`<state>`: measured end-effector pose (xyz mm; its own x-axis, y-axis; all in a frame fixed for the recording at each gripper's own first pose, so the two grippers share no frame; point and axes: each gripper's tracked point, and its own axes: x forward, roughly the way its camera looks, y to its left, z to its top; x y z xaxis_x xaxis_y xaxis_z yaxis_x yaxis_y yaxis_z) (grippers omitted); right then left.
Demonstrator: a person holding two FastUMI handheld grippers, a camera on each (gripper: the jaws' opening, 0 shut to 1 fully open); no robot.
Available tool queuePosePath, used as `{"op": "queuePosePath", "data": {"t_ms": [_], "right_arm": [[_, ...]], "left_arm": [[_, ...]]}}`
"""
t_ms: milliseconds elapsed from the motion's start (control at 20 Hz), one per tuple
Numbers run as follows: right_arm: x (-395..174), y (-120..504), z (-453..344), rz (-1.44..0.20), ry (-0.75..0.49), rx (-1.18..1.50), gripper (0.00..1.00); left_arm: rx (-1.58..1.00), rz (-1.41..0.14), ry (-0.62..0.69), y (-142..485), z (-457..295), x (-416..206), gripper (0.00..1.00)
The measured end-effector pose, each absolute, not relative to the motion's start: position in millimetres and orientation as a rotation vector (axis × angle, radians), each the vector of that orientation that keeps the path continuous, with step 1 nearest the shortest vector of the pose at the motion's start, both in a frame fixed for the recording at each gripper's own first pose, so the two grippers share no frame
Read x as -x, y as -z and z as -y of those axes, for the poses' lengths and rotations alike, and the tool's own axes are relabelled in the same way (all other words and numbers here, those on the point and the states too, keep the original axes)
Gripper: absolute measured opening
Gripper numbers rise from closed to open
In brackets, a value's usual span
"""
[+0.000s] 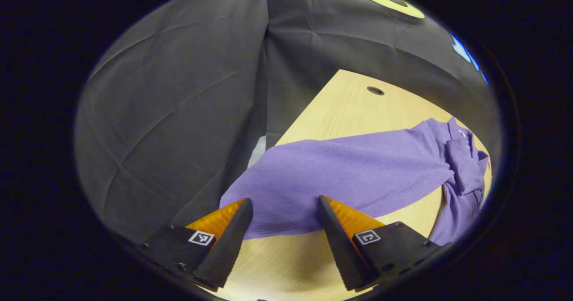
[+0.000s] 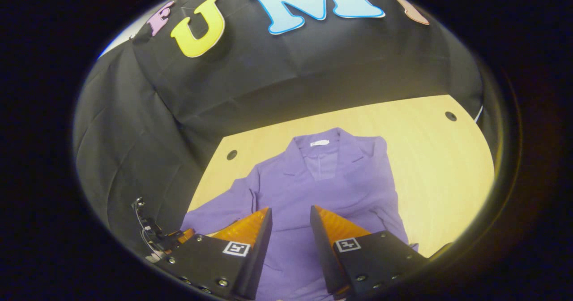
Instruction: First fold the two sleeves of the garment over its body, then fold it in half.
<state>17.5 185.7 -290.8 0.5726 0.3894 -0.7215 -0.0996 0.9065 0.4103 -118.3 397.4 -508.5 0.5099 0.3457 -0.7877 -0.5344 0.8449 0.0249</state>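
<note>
A purple garment point(image 2: 331, 180) lies flat on the wooden table point(image 2: 438, 157), its collar with a white label point(image 2: 319, 143) at the far end. One sleeve point(image 1: 340, 166) stretches out sideways across the table toward the edge. My left gripper point(image 1: 284, 201) is open, low over that sleeve's cuff end, with the cloth lying between and beyond its fingertips. My right gripper point(image 2: 290, 209) is open above the garment's body, its fingers pointing at the collar. I cannot tell how the other sleeve lies; a crease point(image 2: 380, 213) runs along the body's right side.
The black cloth wall point(image 1: 179, 113) hangs close behind the table on two sides. Small round holes point(image 2: 231, 154) mark the tabletop's far corners. Bare wood point(image 2: 447, 193) lies to the right of the garment. A gripper part with wires point(image 2: 150, 234) sits at the table's left edge.
</note>
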Motion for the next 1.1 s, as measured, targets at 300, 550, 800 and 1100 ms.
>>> {"op": "queuePosePath", "data": {"t_ms": [300,550,800,1100], "right_arm": [[32,318,-148,-1.013,-0.262,-0.279,0.54],[89,344,-101,-1.113,-0.189,-0.228,0.54],[147,369,-60,-1.228,-0.107,-0.185,0.54],[190,395,-29,-1.311,-0.009,-0.143,0.54]], "left_arm": [[0.222,-0.888,-0.535,508,-388,113,0.81],[0.206,-0.886,-0.518,507,-386,109,0.65],[0.215,-0.868,-0.52,508,-378,103,0.41],[0.086,-0.913,-0.607,504,-375,97,0.07]]}}
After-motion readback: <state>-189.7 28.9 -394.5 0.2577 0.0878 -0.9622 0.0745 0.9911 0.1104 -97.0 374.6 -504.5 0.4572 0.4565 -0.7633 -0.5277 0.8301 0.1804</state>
